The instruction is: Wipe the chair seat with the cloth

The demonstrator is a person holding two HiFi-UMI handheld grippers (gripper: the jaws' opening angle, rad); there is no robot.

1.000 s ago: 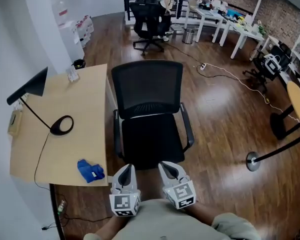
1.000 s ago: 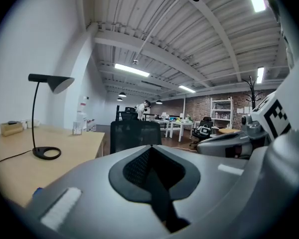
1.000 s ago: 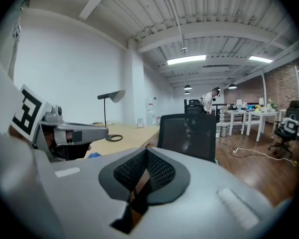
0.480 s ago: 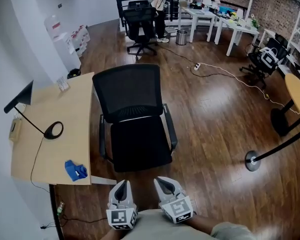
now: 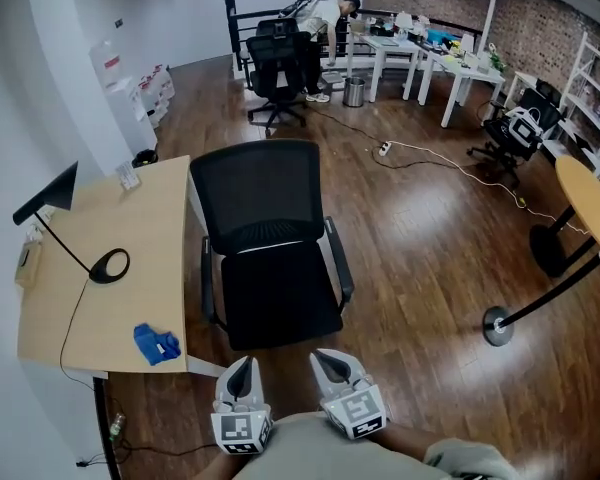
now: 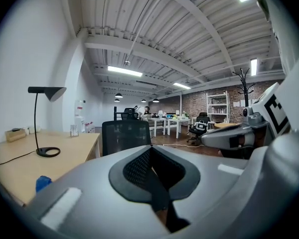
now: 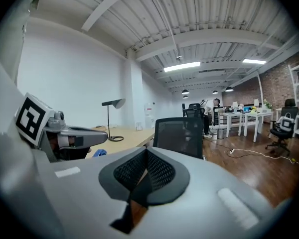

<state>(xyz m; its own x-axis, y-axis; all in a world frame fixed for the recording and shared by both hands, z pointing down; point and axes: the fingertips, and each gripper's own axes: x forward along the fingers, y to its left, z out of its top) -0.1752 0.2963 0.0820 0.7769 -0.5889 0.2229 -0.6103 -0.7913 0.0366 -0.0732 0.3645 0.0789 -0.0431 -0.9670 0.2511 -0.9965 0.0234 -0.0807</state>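
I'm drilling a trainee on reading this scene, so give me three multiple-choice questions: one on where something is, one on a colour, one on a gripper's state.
1. The left gripper's jaws are: A wide open; B half open; C shut, nothing between them.
2. The nearest chair is: A white; B black; C red.
3. The cloth lies: A on the chair; B on the desk; C in the left gripper.

Key: 1 C, the left gripper view shows the pads meeting with nothing between them. 2 B, its seat and back are both black. 3 B, the blue cloth sits near the desk's front edge, beside the chair.
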